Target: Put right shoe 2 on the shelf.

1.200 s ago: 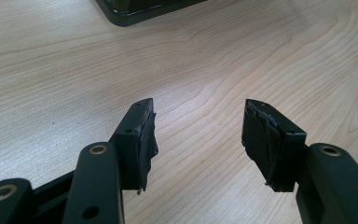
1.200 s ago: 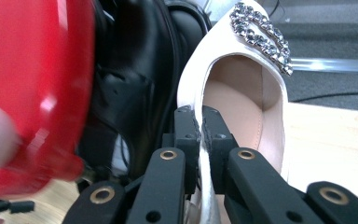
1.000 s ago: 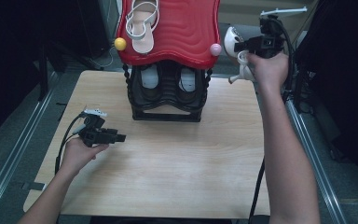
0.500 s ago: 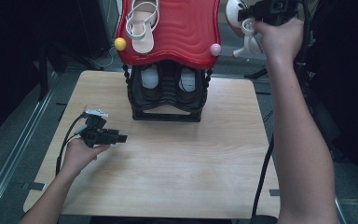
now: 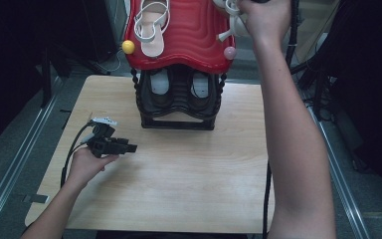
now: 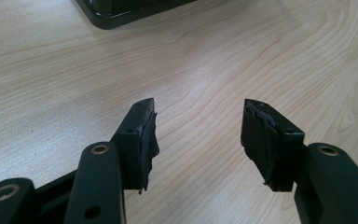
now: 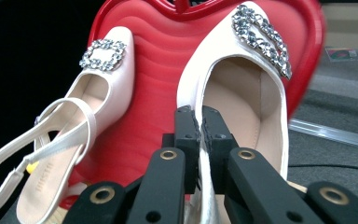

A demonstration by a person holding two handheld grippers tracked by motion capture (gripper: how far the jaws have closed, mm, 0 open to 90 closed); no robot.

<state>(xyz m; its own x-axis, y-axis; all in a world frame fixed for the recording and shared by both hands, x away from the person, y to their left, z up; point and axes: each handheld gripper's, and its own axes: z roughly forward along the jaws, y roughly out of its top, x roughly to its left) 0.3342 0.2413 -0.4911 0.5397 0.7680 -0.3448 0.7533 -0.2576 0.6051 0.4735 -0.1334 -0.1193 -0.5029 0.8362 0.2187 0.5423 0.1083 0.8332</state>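
Shoe (image 7: 242,107): we see its side edge pinched in the right gripper (image 7: 199,116), jaws nearly together, held over the red shelf (image 7: 154,84).
Change: our right hand (image 5: 266,20) has lifted the shoe higher, above the shelf's right half.
Other shoe (image 5: 150,25): lies on the shelf's left.
Left gripper (image 6: 198,126): jaws wide apart, empty, unmoved above the table (image 6: 51,84).

shoe rack (image 5: 178,102) blocks table (image 5: 189,169) rear, front open
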